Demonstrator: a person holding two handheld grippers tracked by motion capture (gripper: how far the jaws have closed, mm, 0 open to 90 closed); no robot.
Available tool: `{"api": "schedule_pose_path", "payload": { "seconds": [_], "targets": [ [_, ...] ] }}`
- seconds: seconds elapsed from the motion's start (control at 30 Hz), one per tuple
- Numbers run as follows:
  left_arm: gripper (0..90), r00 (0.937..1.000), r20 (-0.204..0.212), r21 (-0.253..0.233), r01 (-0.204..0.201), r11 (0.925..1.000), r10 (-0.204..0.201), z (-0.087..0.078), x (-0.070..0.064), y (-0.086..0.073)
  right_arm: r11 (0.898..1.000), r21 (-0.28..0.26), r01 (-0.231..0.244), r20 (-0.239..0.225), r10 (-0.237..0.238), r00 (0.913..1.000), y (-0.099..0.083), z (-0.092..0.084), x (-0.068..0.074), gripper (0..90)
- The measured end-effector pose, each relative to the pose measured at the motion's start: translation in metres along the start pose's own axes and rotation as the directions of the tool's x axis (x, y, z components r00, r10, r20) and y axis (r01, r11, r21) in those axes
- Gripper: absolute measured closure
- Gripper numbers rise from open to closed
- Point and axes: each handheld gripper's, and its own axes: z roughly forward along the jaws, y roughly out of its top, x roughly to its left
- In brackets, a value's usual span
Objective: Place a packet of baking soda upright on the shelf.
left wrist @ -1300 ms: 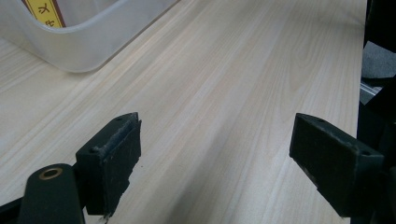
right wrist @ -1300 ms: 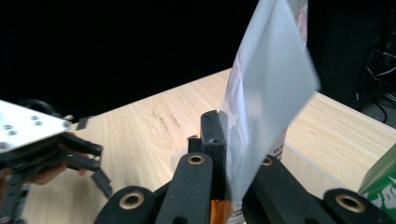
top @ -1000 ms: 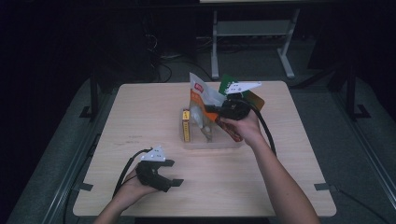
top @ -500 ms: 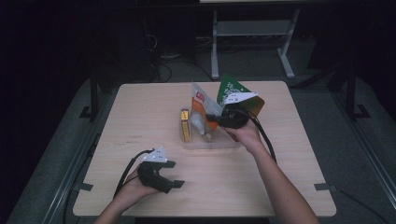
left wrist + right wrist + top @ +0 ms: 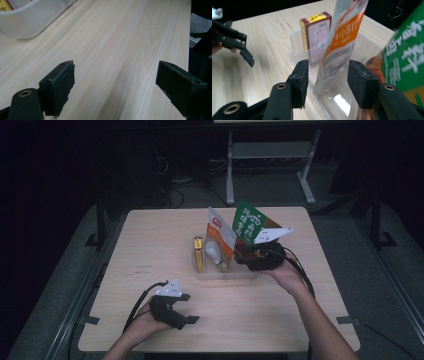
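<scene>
A clear plastic bin (image 5: 226, 270) in mid-table holds a yellow-and-red box (image 5: 199, 253), a white-and-orange pouch (image 5: 219, 239) and a green pouch (image 5: 248, 221), all upright. My right gripper (image 5: 243, 256) is at the bin's right end, pointing left. In the right gripper view its jaws have just been opening and my right gripper (image 5: 328, 78) is now open. Nothing is pressed between the pads. The bin's near wall (image 5: 322, 95) and the orange pouch (image 5: 342, 37) lie just beyond them, with the box (image 5: 315, 35) behind and the green pouch (image 5: 407, 57) at right. My left gripper (image 5: 189, 309) rests open near the front left.
The left gripper (image 5: 115, 77) looks along bare wood, with a corner of the bin (image 5: 30, 20) at top left. The table edge (image 5: 188, 50) runs close on the right of that view. A metal stand (image 5: 270, 165) is on the floor beyond the table.
The right gripper has drawn back to the right from the green pouch and its jaws have parted. The green pouch now stands leaning in the bin. The left hand has not moved.
</scene>
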Motion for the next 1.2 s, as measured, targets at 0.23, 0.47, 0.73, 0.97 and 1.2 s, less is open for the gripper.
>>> {"api": "schedule_pose_path", "payload": {
  "seconds": [0.23,0.47,0.73,0.97,1.2],
  "targets": [
    [14.9,0.9999,0.005,-0.005,-0.015,0.9999,0.015,0.0,-0.001,0.0,1.0,0.008,-0.016,-0.021,0.017,0.9996,-0.018,-0.018,0.007,45.7],
    [14.3,0.9991,0.01,0.004,-0.042,0.9991,0.042,0.001,-0.001,0.0,0.999,0.041,0.002,-0.03,-0.001,0.9995,-0.038,-0.028,0.024,37.9],
    [14.3,0.9993,0.007,0.013,-0.037,0.9992,0.037,0.003,-0.003,-0.001,0.996,0.088,0.015,-0.071,-0.008,0.9974,-0.068,-0.03,0.042,35.4],
    [14.3,0.9982,0.004,0.043,-0.059,0.9973,0.059,0.006,-0.004,-0.002,0.985,0.17,0.02,-0.078,-0.007,0.9969,-0.092,-0.025,0.05,35.0],
    [14.3,0.9975,0.006,0.054,-0.07,0.9961,0.07,0.006,-0.002,-0.002,0.985,0.173,0.025,-0.084,-0.01,0.9964,-0.092,-0.022,0.049,32.8]
  ]
}}
